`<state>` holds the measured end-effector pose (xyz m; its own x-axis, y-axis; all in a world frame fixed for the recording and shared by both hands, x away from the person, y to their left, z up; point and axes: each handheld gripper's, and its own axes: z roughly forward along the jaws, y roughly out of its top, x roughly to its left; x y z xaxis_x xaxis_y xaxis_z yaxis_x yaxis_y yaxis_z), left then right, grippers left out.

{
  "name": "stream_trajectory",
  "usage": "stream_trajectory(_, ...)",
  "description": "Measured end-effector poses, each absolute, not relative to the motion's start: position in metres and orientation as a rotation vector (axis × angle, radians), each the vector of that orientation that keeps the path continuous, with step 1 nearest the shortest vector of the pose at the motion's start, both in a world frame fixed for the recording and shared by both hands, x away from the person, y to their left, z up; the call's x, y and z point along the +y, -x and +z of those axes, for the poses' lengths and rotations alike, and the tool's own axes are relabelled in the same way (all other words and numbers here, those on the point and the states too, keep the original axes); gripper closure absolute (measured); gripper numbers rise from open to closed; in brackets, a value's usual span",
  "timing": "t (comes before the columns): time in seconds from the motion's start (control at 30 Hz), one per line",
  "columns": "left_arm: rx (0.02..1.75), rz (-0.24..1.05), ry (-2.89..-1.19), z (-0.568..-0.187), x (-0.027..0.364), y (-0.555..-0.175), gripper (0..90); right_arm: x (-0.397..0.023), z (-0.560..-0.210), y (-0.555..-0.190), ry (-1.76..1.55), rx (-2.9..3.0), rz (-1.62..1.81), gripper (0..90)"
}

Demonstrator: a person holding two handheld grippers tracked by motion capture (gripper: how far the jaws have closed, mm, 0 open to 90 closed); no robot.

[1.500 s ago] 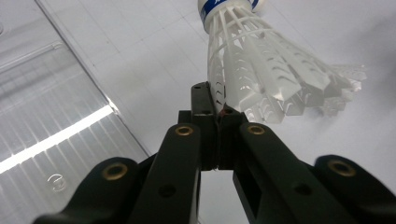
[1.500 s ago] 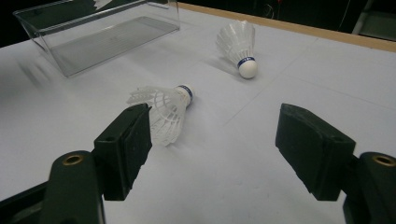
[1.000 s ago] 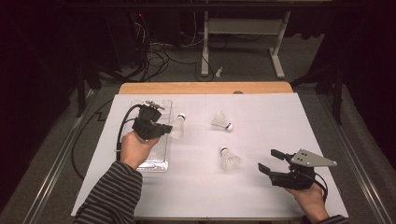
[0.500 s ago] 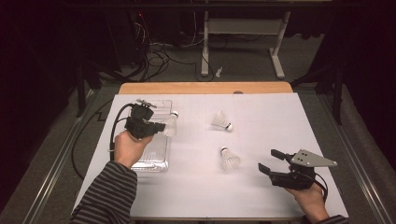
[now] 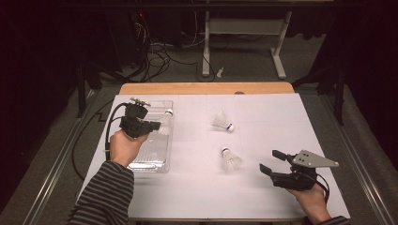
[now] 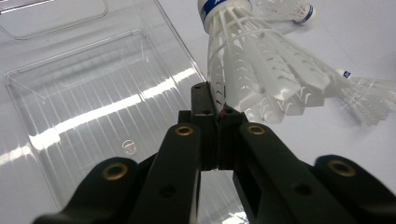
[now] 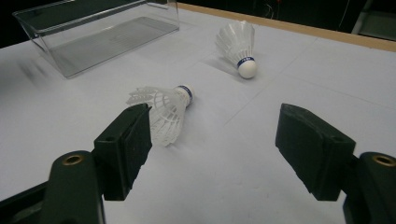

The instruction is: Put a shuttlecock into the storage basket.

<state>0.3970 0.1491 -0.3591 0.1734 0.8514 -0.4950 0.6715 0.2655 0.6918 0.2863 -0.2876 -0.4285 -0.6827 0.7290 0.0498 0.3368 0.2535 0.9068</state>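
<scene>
My left gripper, clamped on a shuttlecock, has shifted left over the box; drop pending. Right gripper gapes empty.

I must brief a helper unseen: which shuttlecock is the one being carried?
Find the clear plastic box at the white table's left. Above it the left gripper pinches a white shuttlecock by its skirt; the other two lie loose on the table.

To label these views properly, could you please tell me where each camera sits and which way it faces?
High view: above the table, looking forward and down; both forearms and each hand-held gripper.
Left gripper view: on the left hand-held gripper, above the box; jaws pinch a shuttlecock.
Right gripper view: on the right hand-held gripper, jaws apart.
All share the box.
</scene>
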Motion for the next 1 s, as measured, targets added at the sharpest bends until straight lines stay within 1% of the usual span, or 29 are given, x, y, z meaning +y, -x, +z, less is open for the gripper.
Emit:
stream_trajectory(0.43,1.593,0.25,-1.427,-0.362,0.159,-0.406,89.7,-0.288,-0.429,-0.286,-0.976,2.151,1.41,27.7)
stream_trajectory(1.0,1.661,0.291,-1.408,-0.378,0.163,-0.427,89.5,-0.288,-0.428,-0.286,-0.975,2.151,1.411,27.6)
